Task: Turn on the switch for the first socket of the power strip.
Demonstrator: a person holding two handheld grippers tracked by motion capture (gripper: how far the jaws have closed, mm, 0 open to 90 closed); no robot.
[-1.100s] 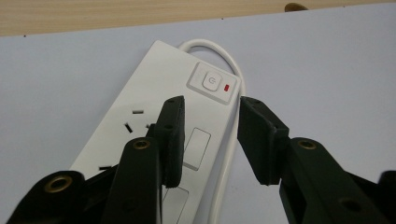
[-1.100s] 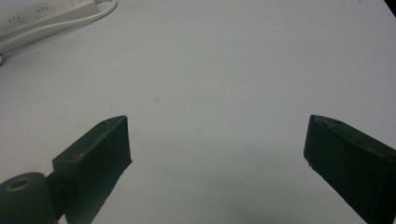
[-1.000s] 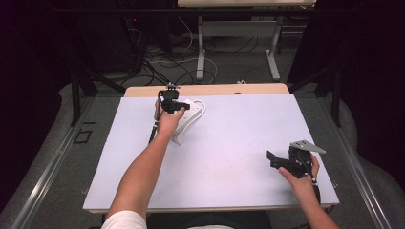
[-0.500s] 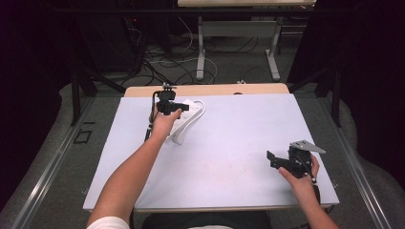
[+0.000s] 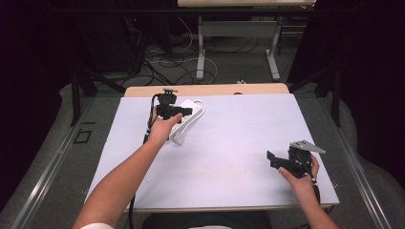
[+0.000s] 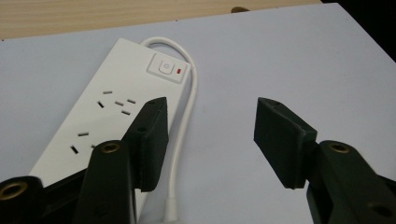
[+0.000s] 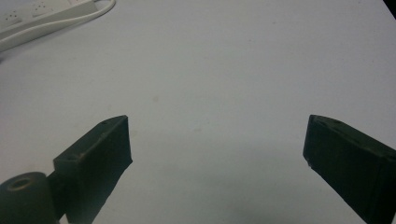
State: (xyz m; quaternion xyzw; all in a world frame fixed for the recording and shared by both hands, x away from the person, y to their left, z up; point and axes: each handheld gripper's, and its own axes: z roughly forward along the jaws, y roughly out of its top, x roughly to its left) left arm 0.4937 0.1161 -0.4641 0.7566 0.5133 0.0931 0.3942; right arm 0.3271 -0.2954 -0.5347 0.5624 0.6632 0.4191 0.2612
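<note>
Left gripper (image 6: 210, 135) over white power strip (image 6: 116, 112) at far left, jaws just opening, nothing between. Right gripper (image 7: 217, 158) near right, jaws wide apart, empty.

One white power strip (image 6: 116, 116) was counted on the table (image 5: 229, 157), and one white cable (image 6: 187, 116) was seen running from it. On the strip, one switch (image 6: 166, 67) with one red light (image 6: 180, 71) was counted; its slots were partly hidden, so no full count was made. Two grippers were counted, the left gripper (image 6: 210, 135) and the right gripper (image 7: 219, 154), each with two black jaws.
</note>
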